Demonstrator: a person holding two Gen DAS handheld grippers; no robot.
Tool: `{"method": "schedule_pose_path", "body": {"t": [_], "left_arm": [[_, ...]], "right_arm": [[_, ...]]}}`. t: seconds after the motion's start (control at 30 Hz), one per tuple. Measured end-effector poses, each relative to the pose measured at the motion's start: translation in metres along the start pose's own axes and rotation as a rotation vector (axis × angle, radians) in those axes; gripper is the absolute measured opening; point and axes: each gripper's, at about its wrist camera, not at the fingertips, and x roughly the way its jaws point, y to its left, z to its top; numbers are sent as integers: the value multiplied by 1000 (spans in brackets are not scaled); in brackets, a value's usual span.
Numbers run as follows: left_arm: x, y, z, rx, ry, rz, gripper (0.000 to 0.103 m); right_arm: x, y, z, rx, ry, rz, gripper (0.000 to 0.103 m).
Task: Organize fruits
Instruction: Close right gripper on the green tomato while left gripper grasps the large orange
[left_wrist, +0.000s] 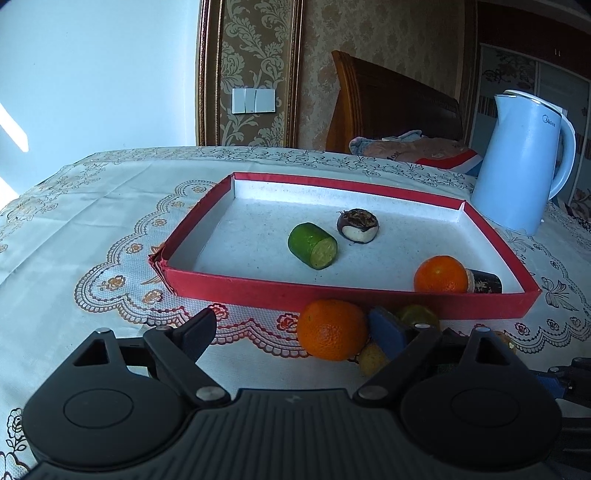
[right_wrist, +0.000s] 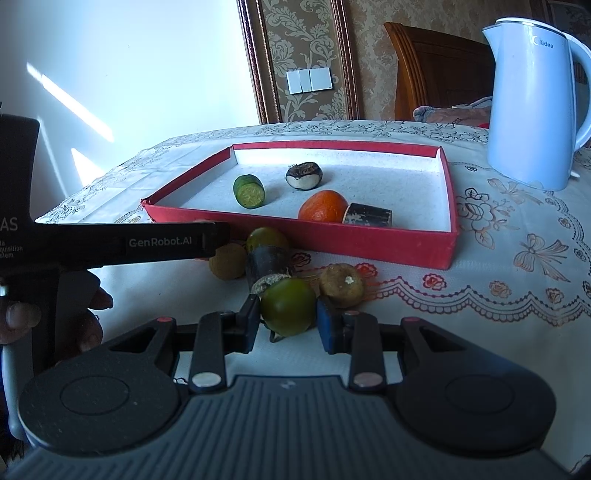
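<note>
A red tray (left_wrist: 258, 288) (right_wrist: 369, 243) holds a green cucumber piece (left_wrist: 313, 245) (right_wrist: 249, 191), a chestnut-like fruit (left_wrist: 357, 225) (right_wrist: 303, 175), an orange (left_wrist: 439, 275) (right_wrist: 323, 206) and a dark sugarcane piece (left_wrist: 484, 282) (right_wrist: 367, 215). In front of the tray lie loose fruits. My left gripper (left_wrist: 295, 334) is open; an orange (left_wrist: 330, 328) sits between its fingers, next to the right one. My right gripper (right_wrist: 288, 323) is open around a green round fruit (right_wrist: 288, 306), jaws not touching it. Beside it lie a dark sugarcane piece (right_wrist: 267, 267) and brown round fruits (right_wrist: 341, 284) (right_wrist: 227, 260).
A light blue kettle (left_wrist: 524, 162) (right_wrist: 532, 96) stands right of the tray on the lace tablecloth (left_wrist: 92, 221). The left gripper's body (right_wrist: 110, 245) and the hand holding it cross the left of the right wrist view. A wooden headboard and wall stand behind the table.
</note>
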Motion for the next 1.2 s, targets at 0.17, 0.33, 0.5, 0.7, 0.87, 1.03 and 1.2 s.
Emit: {"method": "schedule_pose_path", "body": {"t": [0.17,0.33,0.5,0.7,0.87,1.03,1.2], "left_arm": [[-3,-1,-1,1,-20,2,84],[-8,-1,-3,9,-43,-14,73],[-9,-7,-4,45,-41,-27,65],[-11,-10,-6,69,-54,-64,46],[-9,-10,-6,69,-49,-78,44],[-11,-11,-7,80,-55,-85,38],[-10,-9,-7,70,-54,-91,38]], "right_arm": [[0,-1,0,4,-2,1,31],[-1,-1,-1,6,-4,1,31],[-1,-1,-1,6,-4,1,31],[-1,-1,-1,8,-5,2,31],[-1,-1,-1,8,-4,2,31],[-1,-2,-1,8,-4,2,31],[-1,-2,-1,8,-4,2,31]]}}
